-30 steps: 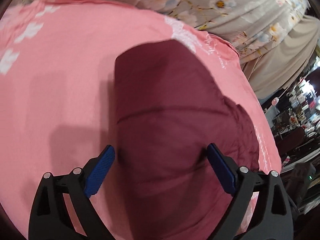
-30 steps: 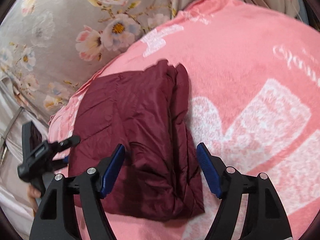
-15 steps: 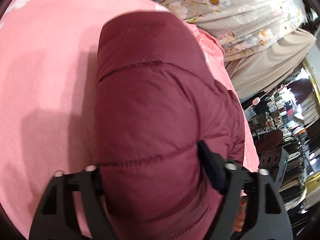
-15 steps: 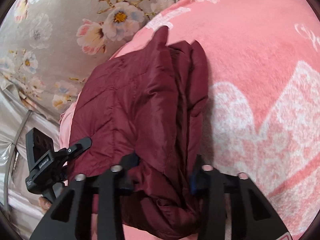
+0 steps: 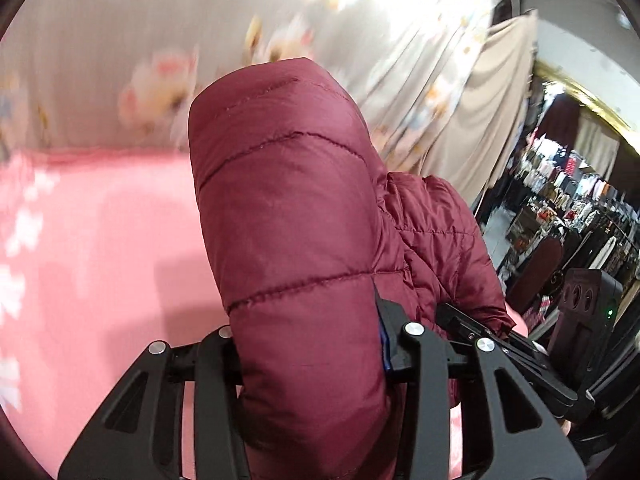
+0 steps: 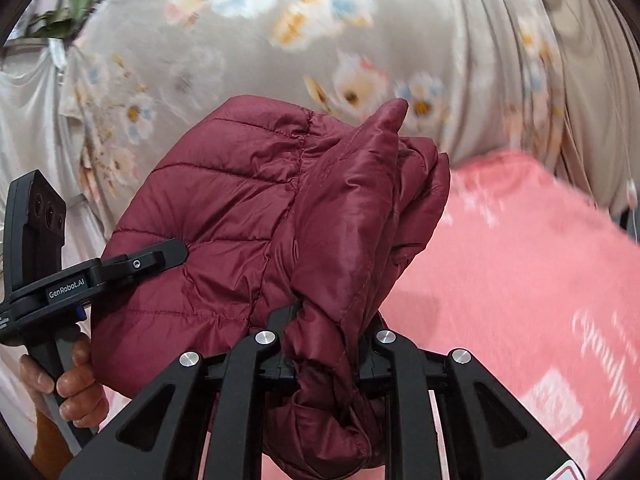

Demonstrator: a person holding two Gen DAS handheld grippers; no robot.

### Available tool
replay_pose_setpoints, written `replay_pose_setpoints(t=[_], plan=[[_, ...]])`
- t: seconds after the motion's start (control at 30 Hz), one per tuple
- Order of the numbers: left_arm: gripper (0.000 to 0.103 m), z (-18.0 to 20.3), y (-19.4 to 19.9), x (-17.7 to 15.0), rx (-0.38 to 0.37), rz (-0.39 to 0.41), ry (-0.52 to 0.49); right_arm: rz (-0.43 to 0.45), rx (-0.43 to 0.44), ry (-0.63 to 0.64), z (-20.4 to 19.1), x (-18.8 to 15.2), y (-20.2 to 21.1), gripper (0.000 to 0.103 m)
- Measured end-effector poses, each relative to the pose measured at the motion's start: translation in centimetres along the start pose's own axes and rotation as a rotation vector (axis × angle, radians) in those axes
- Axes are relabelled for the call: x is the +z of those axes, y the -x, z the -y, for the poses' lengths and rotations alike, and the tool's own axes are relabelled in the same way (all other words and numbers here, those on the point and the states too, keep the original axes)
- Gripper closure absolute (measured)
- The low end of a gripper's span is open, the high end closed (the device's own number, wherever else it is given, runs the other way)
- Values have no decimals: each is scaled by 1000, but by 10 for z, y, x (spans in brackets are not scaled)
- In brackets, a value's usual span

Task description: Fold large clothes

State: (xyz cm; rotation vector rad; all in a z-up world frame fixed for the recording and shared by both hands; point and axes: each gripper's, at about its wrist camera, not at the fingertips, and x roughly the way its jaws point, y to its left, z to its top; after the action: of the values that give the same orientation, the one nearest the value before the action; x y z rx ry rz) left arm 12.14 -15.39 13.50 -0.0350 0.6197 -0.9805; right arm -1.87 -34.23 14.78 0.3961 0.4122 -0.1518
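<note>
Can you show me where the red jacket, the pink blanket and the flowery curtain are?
jacket [image 6: 224,216]: right wrist view, quilted side panel.
blanket [image 6: 500,280]: right wrist view, bare pink stretch beside the jacket.
curtain [image 6: 248,60]: right wrist view, flower-printed part above the jacket.

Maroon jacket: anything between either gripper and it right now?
Nothing visible. The left gripper is clamped straight on the maroon puffer jacket, its jaws having just been closing on the padded fold. The right gripper likewise pinches a bunched edge, held above the pink blanket.
</note>
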Motion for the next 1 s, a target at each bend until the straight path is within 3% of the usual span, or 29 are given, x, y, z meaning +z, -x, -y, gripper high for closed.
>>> replay_pose_setpoints(t=[0.23,0.43,0.7,1.0], plan=[[63,-7,59,58,48,207,-116,169,132,61,-45,66,-12,86],[62,-44,82,91,107,316,-160,228,217,82,-74,85,-52,86],[62,-126,50,100,177,307,-131,160,251,75,-93,71,-158,86],[62,-229,-22,67,210,192,-5,-4,230,52,-84,16,-270,86]])
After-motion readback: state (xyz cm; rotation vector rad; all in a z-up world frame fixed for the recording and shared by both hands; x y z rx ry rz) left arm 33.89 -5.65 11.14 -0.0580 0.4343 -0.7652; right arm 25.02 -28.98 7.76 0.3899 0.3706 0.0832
